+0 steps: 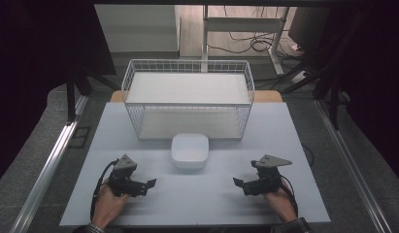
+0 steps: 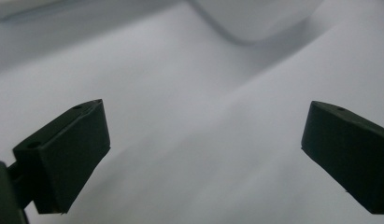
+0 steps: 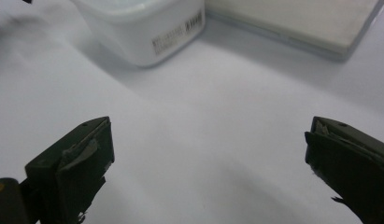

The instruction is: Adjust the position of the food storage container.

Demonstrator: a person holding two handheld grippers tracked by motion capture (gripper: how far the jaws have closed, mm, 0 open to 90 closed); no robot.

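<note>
Both tools, left tool and right tool, rest wide open and empty; the white container ahead between them could slide off if gripped unevenly.

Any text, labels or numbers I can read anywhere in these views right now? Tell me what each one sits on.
White container: a small sticker on its side wall, seen in the right gripper view, with printed lines and what looks like a barcode; too small and blurred to read.
Wire basket, table, left gripper, right gripper: no writing to be seen.
</note>
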